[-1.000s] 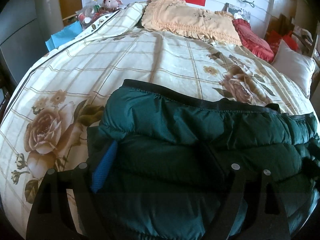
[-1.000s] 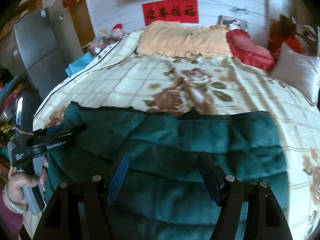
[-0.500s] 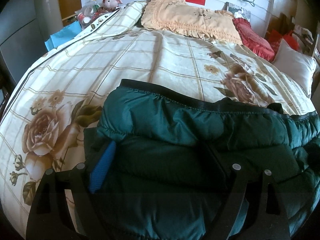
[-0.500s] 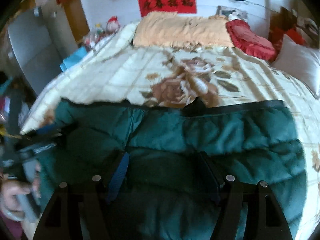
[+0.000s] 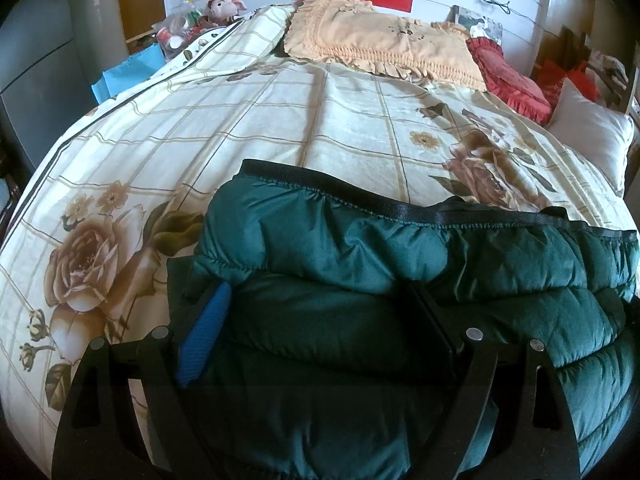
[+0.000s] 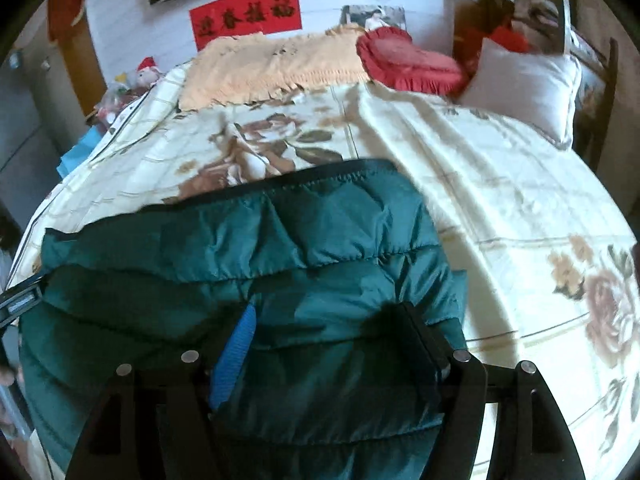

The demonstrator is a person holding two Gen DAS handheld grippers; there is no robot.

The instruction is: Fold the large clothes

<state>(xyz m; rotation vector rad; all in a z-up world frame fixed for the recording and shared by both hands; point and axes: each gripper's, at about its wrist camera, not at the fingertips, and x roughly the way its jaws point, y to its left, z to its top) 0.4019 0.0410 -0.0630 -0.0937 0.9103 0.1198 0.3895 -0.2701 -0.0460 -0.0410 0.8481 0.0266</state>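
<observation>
A dark green puffer jacket [image 5: 360, 272] with a black hem band lies in a folded bundle on the near part of the bed; it also shows in the right wrist view [image 6: 280, 264]. My left gripper [image 5: 316, 300] is open, its fingers spread wide over the jacket's left part, blue pad [image 5: 204, 336] showing. My right gripper [image 6: 328, 324] is open too, fingers spread over the jacket's right part, blue pad [image 6: 234, 356] showing. The left gripper's body [image 6: 18, 300] shows at the left edge of the right wrist view.
The bed has a cream floral quilt [image 5: 280, 120]. At the head lie an orange pillow [image 5: 384, 40], a red cushion [image 5: 508, 76] and a white pillow [image 5: 592, 136]. A plush toy and clutter [image 5: 200, 16] sit at far left; a grey cabinet [image 5: 36, 60] stands left.
The right wrist view has swung to the right along the jacket, now over its right end. The left gripper stays almost still. Both stay open.
</observation>
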